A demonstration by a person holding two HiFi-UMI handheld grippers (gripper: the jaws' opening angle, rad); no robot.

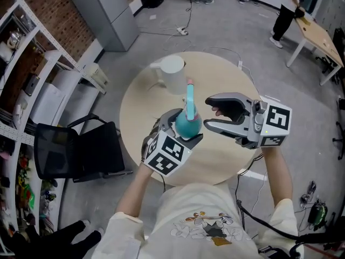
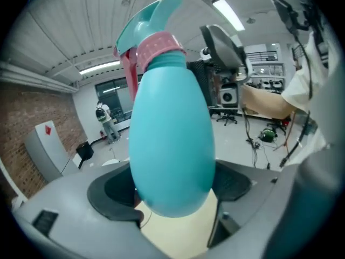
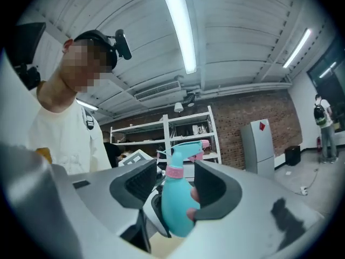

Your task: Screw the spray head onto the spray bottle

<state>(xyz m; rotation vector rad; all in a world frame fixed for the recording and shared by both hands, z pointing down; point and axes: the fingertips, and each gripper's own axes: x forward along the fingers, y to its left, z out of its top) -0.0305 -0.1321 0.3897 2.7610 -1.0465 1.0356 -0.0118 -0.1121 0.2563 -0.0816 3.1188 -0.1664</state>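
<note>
Left claw (image 1: pixel 186 129) clamps the spray bottle (image 2: pixel 172 139); right claw (image 1: pixel 207 113) gapes wide beside it. Twisting the spray head (image 2: pixel 148 31) could spin the bottle loose.

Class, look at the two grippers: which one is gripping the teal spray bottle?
The left gripper: its jaws clamp the spray bottle round its body, while the right gripper stands open beside it.

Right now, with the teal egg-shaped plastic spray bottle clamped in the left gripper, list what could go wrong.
The left gripper is shut on the smooth, rounded teal plastic spray bottle low on its body, over the round beige table; a twist may spin or drop it.
The right gripper is open, off the teal spray head with its pink collar; closing on the trigger instead of the collar could tilt the head.
</note>
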